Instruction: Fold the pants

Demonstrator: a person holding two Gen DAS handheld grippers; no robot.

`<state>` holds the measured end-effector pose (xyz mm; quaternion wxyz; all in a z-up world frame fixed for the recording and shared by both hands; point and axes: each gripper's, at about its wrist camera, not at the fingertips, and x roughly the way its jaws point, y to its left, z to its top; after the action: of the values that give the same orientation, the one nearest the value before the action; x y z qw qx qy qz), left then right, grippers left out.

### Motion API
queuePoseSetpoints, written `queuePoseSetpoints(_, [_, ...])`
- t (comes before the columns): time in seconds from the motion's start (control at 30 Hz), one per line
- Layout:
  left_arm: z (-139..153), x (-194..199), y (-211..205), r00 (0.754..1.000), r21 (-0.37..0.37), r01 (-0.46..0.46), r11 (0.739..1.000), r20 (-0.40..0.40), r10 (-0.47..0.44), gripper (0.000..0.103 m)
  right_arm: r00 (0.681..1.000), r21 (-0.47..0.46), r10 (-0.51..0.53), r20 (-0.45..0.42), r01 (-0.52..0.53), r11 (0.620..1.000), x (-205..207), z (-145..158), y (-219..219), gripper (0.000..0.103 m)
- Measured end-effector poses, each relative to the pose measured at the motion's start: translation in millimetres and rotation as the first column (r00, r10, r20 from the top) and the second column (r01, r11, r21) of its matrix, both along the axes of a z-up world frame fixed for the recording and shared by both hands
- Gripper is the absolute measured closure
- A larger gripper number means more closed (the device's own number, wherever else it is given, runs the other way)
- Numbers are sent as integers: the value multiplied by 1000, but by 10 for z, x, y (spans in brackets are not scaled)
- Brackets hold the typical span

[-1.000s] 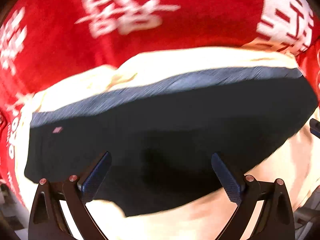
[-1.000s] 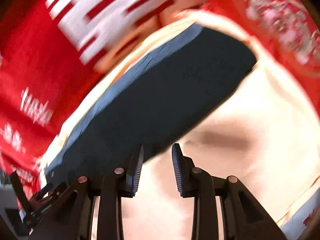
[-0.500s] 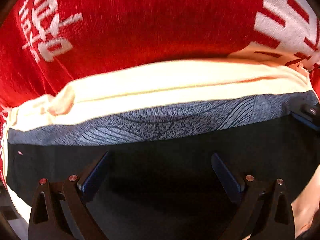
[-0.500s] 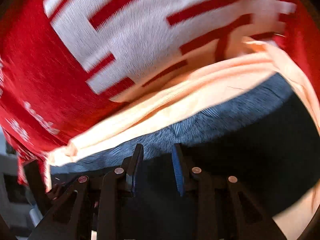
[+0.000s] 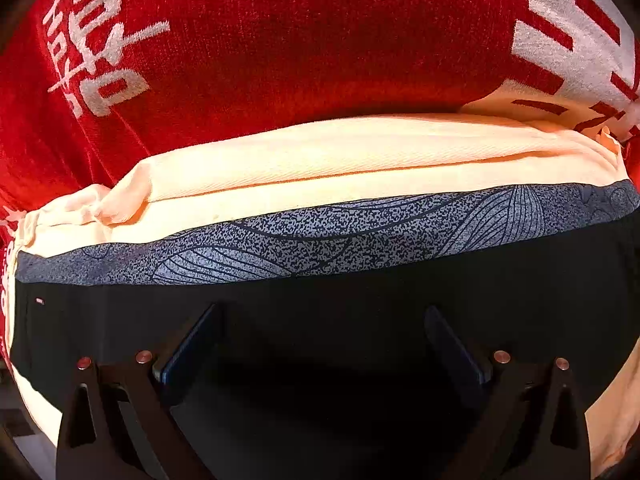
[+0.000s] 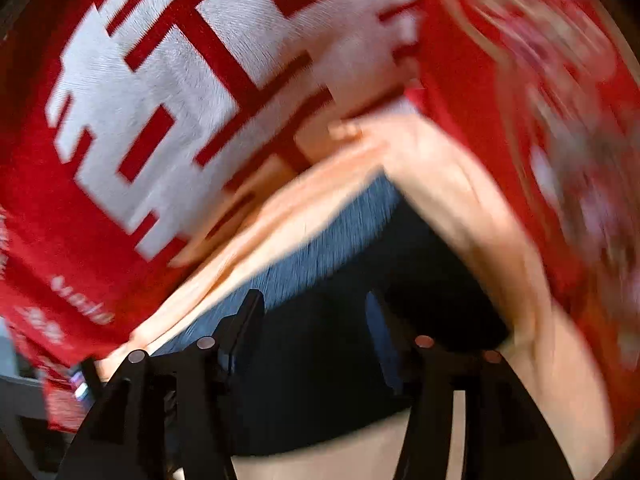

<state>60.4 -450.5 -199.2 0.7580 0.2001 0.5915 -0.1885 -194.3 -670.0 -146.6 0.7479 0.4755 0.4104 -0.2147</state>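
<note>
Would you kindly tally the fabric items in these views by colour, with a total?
Black, patterned grey band: 1, the pants
Cream: 1, the cream cloth beneath them
Red with white lettering: 1, the red blanket underneath
Total: 3

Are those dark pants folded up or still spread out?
Cannot tell. The dark pants lie flat on cream cloth, patterned waistband straight, but both views show only part, so no fold is visible.
</note>
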Motion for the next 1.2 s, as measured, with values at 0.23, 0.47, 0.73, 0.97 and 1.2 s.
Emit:
queuePoseSetpoints(0.23, [13,-51,-4,1000,7,9,1000,13,-9,1,989,182,-136,64,122,976,-617,-413,299,45])
queuePoseSetpoints(0.47, [87,-171,-76,999,10,8,1000,31,-8,1,965,170,-192,178,162,972,-648,-530,115,45])
queuePoseSetpoints(0.73, [89,-203,-98,1000,-1,0,1000,25,0,1,953,174,-224,206,190,966,-451,-563,-138,47])
queuePoseSetpoints(0.97, [460,-490,-208,996,-101,76,992,-31,-80,26,975,146,-159,158,136,980,-362,-308,-140,89])
queuePoseSetpoints(1.2, [175,-1126,-534,983,-161,160,974,-60,-171,22,991,-30,-9,134,13,999,-115,65,81,90])
